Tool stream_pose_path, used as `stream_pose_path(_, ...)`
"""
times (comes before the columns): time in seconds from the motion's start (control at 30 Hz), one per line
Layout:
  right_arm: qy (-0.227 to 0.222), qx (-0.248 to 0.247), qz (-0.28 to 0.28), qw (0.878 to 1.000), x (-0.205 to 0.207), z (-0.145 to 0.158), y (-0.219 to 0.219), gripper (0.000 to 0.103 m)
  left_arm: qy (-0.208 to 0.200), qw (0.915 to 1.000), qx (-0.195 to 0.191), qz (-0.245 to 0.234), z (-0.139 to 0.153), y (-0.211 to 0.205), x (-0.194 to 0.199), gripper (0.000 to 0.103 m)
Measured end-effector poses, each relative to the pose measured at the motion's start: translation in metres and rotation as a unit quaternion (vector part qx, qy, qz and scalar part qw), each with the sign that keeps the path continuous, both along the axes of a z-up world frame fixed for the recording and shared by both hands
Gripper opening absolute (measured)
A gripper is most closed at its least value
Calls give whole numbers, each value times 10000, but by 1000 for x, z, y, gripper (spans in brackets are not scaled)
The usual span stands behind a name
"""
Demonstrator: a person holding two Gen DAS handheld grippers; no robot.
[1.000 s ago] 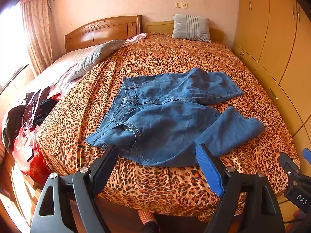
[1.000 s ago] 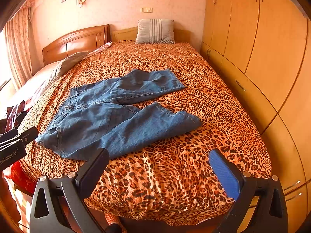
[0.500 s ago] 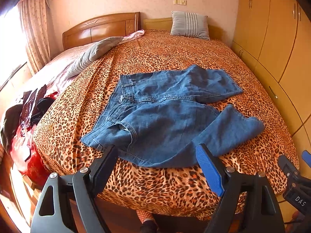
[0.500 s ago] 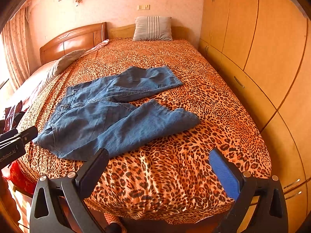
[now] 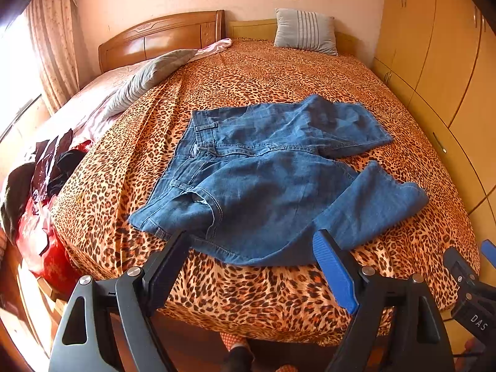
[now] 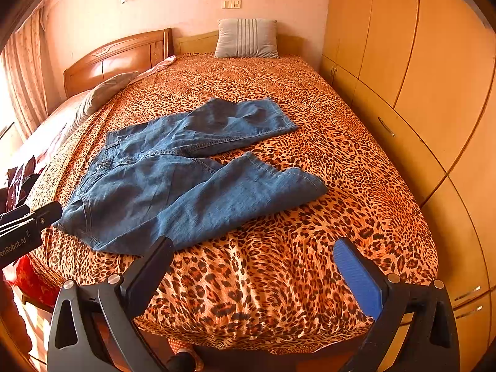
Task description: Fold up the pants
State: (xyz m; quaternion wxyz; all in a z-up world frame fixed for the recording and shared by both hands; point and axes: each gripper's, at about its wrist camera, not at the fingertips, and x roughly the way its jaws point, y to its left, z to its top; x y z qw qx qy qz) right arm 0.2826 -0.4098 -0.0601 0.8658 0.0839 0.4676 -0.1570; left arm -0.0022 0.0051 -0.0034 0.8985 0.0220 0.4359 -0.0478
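Blue denim pants lie spread on the leopard-print bed, waistband to the left, the two legs splayed apart toward the right. The nearer leg is rumpled at its end. My left gripper hovers open just in front of the pants' near edge, with nothing between its fingers. In the right wrist view the same pants lie left of centre. My right gripper is open and empty above the bed's foot edge, to the right of the pants' near hem.
A grey pillow leans at the head of the bed; another pillow lies at the left. Dark and red clothes are piled at the left side. Wooden wardrobes line the right wall. The other gripper's body shows at the left edge.
Both grippers have drifted slightly forward and down toward the bed; the pants look a little nearer. The pants themselves have not moved, and both grippers stay open.
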Motion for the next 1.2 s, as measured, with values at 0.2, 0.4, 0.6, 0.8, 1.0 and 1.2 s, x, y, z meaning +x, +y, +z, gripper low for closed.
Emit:
stream_pose_path(0.2, 36, -32, 12, 10000, 7, -1, 7, 103, 73, 10000, -17, 13, -5, 7, 8, 83)
stream_pose_path(0.4, 74, -64, 3, 10000, 12, -2, 14, 103, 143, 9999, -61, 3, -9, 15, 16, 83)
stream_pose_path(0.6, 167, -71, -19, 9998, 18, -5, 20, 103, 297, 9995, -108, -16, -17, 23, 27, 83)
stream_pose_path(0.8, 267, -40, -153, 9995, 29, -11, 18, 103, 748, 9971, -123, 55, -32, 36, 56, 83)
stream_pose_path(1.0, 421, 14, -269, 9988, 51, -19, 8, 103, 1356, 9902, -178, 277, -47, 70, 127, 83)
stream_pose_path(1.2, 692, 29, -463, 9965, 77, -33, -6, 103, 2052, 9778, -306, 275, -70, 105, 225, 82)
